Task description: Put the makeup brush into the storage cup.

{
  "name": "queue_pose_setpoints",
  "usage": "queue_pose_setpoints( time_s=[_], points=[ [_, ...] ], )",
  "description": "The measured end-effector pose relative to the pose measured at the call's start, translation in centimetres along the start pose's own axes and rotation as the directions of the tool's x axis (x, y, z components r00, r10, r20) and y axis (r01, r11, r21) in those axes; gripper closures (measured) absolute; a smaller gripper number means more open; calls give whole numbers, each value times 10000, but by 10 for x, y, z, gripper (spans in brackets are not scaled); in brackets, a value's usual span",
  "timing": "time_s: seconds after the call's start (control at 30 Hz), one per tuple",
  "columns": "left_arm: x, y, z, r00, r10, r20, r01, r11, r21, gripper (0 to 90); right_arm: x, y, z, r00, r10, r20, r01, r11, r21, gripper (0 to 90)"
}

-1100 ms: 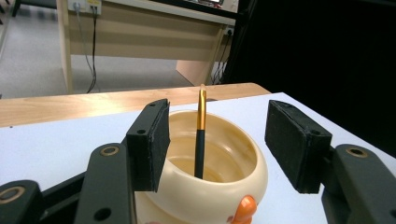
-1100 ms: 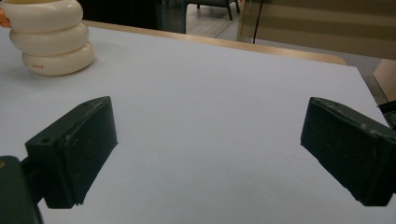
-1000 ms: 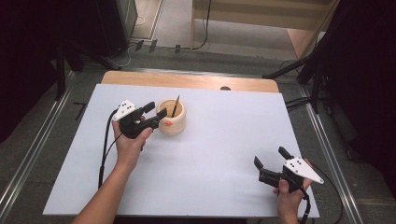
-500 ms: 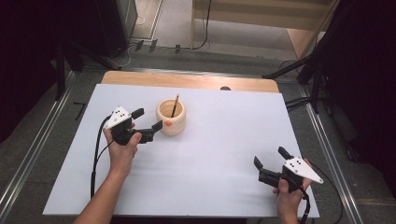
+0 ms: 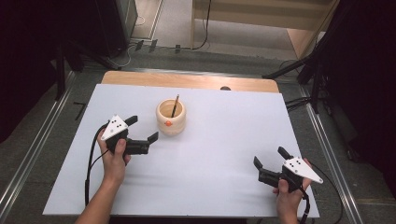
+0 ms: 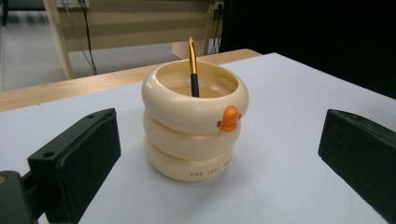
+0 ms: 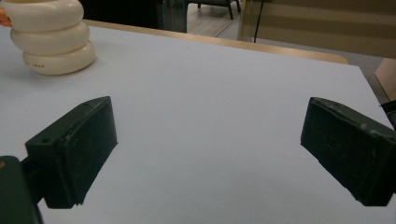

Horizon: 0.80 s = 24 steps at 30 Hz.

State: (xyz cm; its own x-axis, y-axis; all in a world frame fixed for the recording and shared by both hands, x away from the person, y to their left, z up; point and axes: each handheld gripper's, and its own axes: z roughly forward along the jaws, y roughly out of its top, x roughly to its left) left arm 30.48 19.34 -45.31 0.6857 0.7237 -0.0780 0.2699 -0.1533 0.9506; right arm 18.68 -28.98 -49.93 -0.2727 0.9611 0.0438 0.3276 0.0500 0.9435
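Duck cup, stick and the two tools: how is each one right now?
Duck cup: upright on the white table, untouched.
Stick: standing in the cup, leaning on its rim.
Left tool: open, empty, beside the cup.
Right tool: open, empty, far from the cup.

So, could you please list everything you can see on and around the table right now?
Holder: one, cream, three stacked rings with a small orange beak, standing upright left of the table's centre.
Brush: one, dark handle with orange tip, standing in the holder.
Table: one, white top with a wooden strip along the far edge.
Left gripper: one, black with a grey plate, open, near the holder, not touching.
Right gripper: one, black with a grey plate, open, at the near right corner.
Hands: two, each holding a gripper.
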Motion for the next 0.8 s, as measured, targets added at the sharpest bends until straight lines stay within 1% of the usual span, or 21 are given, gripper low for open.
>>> queue_pose_setpoints(
  time_s=[0.1, 0.17, 0.23, 0.33, 0.53, 0.8],
  points=[
    [1, -4, -6, 9999, -95, -74, 96, 9999, 108, 0, 0, 0, 0, 10000, 28, -1, -28, 10000, 11, 40],
    [1, -7, -10, 9997, -63, -256, 68, 9998, 205, 0, 1, 0, 0, 10000, 2, -8, -2, 10000, 6, 40],
    [2, -10, -15, 9994, -57, -336, 65, 9997, 238, 0, 1, 0, 0, 10000, 3, -15, -3, 10000, -2, 40],
    [4, -15, -22, 9987, -192, -471, 203, 9995, 225, 0, 1, 0, 0, 10000, 19, -21, -19, 10000, 9, 39],
    [10, -23, -33, 9962, -268, -829, 291, 9992, 266, 0, 2, 0, 1, 10000, -37, -54, 37, 10000, 21, 40],
    [15, -31, -47, 9934, -344, -1091, 377, 9989, 278, 0, 4, 0, 2, 10000, -41, -63, 41, 10000, 39, 40]
  ],
)
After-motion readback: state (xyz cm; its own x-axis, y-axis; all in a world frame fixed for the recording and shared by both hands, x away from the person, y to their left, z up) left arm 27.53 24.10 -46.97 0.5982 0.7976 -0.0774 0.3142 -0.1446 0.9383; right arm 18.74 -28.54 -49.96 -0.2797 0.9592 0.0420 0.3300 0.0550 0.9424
